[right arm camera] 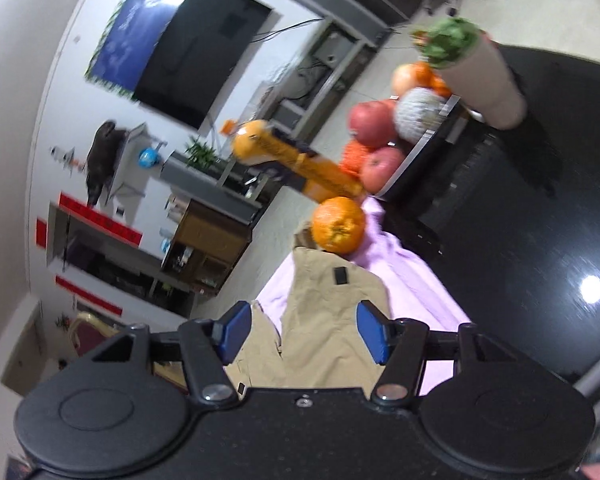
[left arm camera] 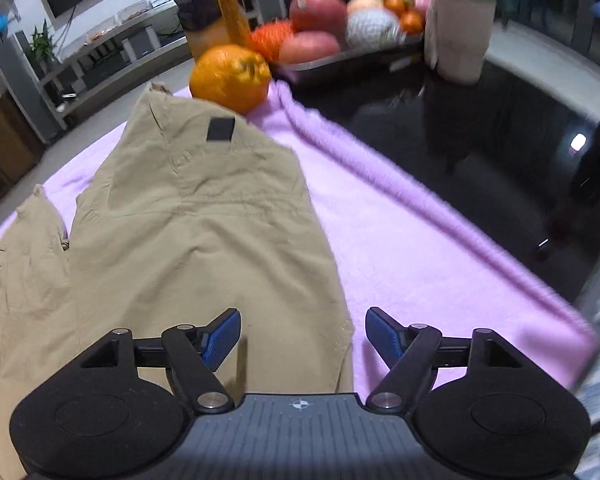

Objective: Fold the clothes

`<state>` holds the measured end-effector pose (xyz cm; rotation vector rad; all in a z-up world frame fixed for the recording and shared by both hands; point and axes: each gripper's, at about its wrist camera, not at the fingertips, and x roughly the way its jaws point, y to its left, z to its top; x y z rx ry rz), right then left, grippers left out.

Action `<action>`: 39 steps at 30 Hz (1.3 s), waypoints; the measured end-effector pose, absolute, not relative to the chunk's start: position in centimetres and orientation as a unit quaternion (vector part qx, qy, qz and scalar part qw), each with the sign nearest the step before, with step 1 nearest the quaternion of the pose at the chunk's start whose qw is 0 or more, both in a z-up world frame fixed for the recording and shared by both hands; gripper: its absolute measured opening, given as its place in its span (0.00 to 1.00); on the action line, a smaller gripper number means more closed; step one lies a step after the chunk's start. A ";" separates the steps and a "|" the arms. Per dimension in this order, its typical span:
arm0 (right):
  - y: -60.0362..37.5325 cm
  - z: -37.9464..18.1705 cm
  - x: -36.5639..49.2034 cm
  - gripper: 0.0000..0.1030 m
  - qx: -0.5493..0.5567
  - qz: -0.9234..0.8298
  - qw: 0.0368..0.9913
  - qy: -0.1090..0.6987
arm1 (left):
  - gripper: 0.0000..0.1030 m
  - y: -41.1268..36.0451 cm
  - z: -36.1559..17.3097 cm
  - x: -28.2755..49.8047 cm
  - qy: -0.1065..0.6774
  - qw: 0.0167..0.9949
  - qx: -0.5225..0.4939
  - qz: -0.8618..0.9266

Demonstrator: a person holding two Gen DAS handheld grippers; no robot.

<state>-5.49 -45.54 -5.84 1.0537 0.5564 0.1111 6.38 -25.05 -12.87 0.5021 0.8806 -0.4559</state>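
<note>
We hold the left hand-held gripper [left arm camera: 303,338] with its jaws apart and empty above the khaki trousers [left arm camera: 188,224], which lie spread on the pink blanket [left arm camera: 400,240] covering the tabletop [left arm camera: 500,128]. Our right hand-held gripper [right arm camera: 298,332] is likewise parted and grips nothing, with the trousers below it and an orange [right arm camera: 339,224] just beyond them.

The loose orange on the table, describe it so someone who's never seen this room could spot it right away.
Find the dark table with the pink blanket spread on it. At the blanket's far end, by the top of the tan trousers, sits the orange. It lies alone on the blanket, while the other fruit is piled in the tray behind it.
</note>
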 end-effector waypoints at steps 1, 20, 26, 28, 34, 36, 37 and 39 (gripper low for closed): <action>-46.0 -6.3 -5.9 0.55 0.503 0.049 0.823 0.261 | 0.61 -25.2 -13.3 6.5 0.421 0.848 0.241 -0.210; -39.7 -0.4 5.9 0.62 0.397 0.175 0.862 0.261 | 0.06 -13.3 -0.5 6.4 0.355 0.916 0.045 -0.183; -37.0 -9.3 15.7 0.61 0.519 0.146 0.759 0.365 | 0.06 -8.6 1.2 7.7 0.366 0.915 -0.037 -0.163; -35.9 -13.9 17.0 0.65 0.588 0.121 0.697 0.392 | 0.06 -7.5 1.6 8.2 0.367 0.914 -0.057 -0.164; -31.2 -25.6 17.9 0.79 0.729 0.100 0.561 0.380 | 0.06 -5.7 2.4 7.8 0.358 0.913 -0.086 -0.174; -30.5 -28.0 18.2 0.78 0.772 0.089 0.532 0.335 | 0.06 -4.8 2.6 7.8 0.355 0.914 -0.097 -0.171; -30.3 -28.8 18.5 0.78 0.791 0.094 0.519 0.309 | 0.06 -4.4 2.5 7.8 0.354 0.914 -0.103 -0.170; -30.1 -29.3 19.6 0.77 0.806 0.104 0.514 0.274 | 0.06 -3.5 2.4 7.9 0.354 0.912 -0.117 -0.170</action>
